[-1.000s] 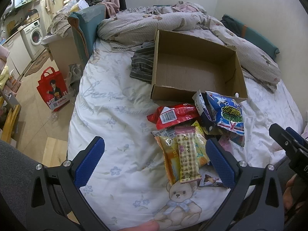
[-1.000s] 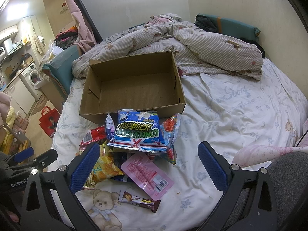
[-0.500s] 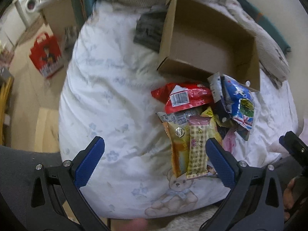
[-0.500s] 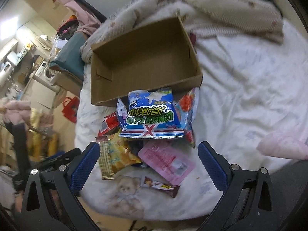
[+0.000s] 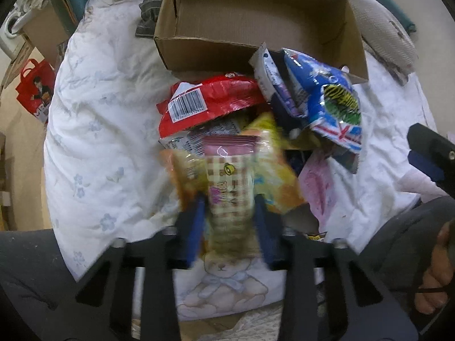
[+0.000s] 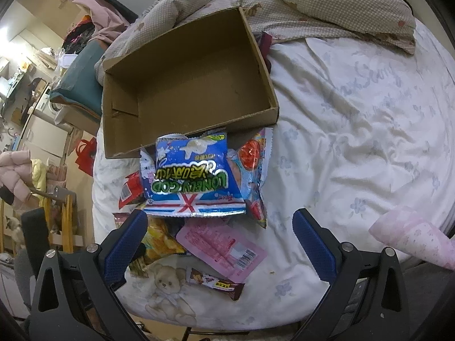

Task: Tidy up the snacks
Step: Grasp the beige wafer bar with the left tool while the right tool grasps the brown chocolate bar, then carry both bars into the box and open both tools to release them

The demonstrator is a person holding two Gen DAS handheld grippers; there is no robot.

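Observation:
A pile of snack packets lies on the white bedsheet in front of an empty cardboard box [image 5: 199,54]. My left gripper [image 5: 229,207] points steeply down and is shut on a pink and yellow checkered packet [image 5: 229,176], its blue pads pressing both long sides. A red bag [image 5: 210,99] and a blue bag [image 5: 327,105] lie beyond it. My right gripper [image 6: 217,218] hangs open above the pile, over the near edge of the blue bag [image 6: 193,176] and a pink packet [image 6: 221,244]. A brown chocolate bar [image 6: 216,282] lies nearest. The box [image 6: 184,79] holds nothing.
A crumpled checked duvet [image 6: 312,5] lies behind the box, with a striped cloth [image 5: 148,20] at its left corner. The bed's edge drops to the floor on the left, where a red shopping bag [image 5: 34,91] stands. A pink cloth [image 6: 412,238] lies at the right.
My left gripper dropped onto the pile, tipped further down, and went from wide open to shut on the checkered packet. My right gripper came closer to the snacks and stayed open.

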